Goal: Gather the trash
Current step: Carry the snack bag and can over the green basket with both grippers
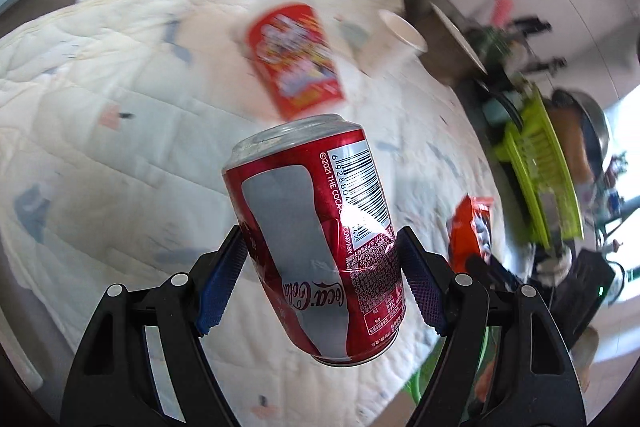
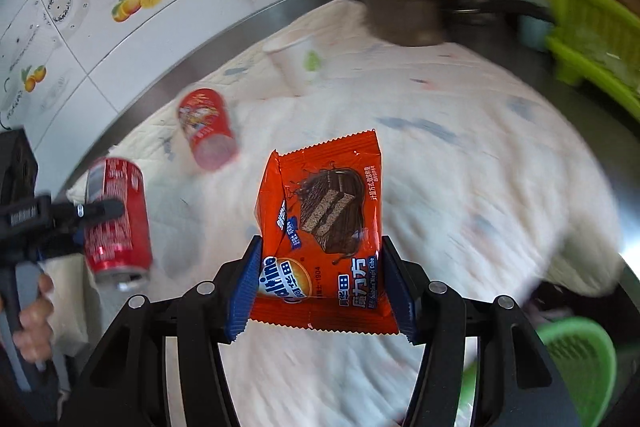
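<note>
Left tongs (image 1: 320, 263) clamped on a load, raised, right tongs (image 2: 318, 283) likewise clamped, raised

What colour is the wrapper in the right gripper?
Orange wrapper, with a chocolate wafer picture; clearest in the right wrist view.

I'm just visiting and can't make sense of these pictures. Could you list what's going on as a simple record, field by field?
left gripper: shut on the Coca-Cola can, held off the cloth
right gripper: shut on the orange snack packet, held off the cloth
still on the cloth: red snack tube lying on its side; white paper cup
surface: pale quilted cloth on a metal counter
nearby: green basket, lower right in the right wrist view
</note>
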A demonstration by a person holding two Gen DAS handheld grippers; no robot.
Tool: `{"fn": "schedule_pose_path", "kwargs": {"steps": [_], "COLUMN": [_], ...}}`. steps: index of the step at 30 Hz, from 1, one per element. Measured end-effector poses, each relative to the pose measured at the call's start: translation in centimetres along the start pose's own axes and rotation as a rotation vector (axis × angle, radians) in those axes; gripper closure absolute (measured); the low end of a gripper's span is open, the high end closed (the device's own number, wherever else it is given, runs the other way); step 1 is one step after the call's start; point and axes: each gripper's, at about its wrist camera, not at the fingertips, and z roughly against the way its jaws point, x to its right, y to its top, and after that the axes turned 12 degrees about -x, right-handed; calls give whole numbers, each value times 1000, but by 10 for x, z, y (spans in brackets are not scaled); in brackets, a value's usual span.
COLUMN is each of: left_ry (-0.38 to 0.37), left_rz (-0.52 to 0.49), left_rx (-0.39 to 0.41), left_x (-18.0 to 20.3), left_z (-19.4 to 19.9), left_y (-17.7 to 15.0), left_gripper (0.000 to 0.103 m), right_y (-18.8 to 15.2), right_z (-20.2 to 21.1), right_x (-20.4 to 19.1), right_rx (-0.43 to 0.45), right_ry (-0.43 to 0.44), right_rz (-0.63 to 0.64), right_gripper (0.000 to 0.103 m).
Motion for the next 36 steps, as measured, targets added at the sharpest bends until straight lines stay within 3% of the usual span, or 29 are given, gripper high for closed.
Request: {"fn": "schedule_pose_path", "kwargs": {"steps": [9, 15, 24, 36], "left_ry": [-44, -68, -83, -71], "left_rz": [-162, -277, -437, -566], "left_rx": [-90, -153, -251, -355], "left_x": [74, 128, 192, 247], "left_z": [-29, -49, -82, -123], "left_y": [-40, -66, -105, -145], "left_gripper": [28, 28, 28, 28], "right_y": [-106, -157, -201, -232], "right_z": [49, 70, 90, 140], "right_x": [72, 114, 144, 146], "right_rx": [10, 1, 18, 115], "right_ry": [-176, -247, -284, -313], "right_rz": [-201, -349, -467, -518], "right_gripper": [48, 47, 28, 24]}}
